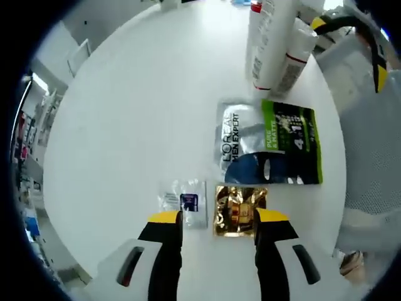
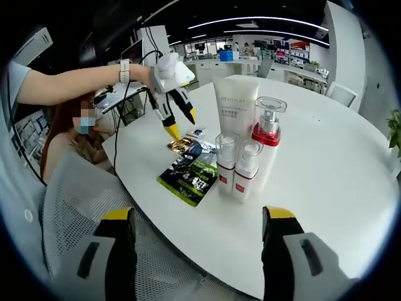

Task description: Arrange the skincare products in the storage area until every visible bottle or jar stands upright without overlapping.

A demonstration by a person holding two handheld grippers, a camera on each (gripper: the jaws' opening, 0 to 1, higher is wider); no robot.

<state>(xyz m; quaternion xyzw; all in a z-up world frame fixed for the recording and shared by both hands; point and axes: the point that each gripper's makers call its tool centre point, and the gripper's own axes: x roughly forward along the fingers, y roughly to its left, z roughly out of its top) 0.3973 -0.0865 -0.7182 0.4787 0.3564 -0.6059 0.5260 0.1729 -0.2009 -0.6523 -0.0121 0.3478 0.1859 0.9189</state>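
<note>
In the left gripper view my left gripper hangs open over a white round table, its yellow-tipped jaws on either side of a gold sachet. A small clear sachet lies just left of it, and a L'Oreal Men Expert pack lies beyond. In the right gripper view my right gripper is open, off the table's edge. Ahead stand a white tube, a red-collared pump bottle and two small clear-capped bottles, all upright. The left gripper shows there too, above the sachets.
A mesh chair back sits between my right gripper and the table. A person's arm with a watch reaches in from the left. The green pack lies near the table's near edge. Desks and shelves stand behind.
</note>
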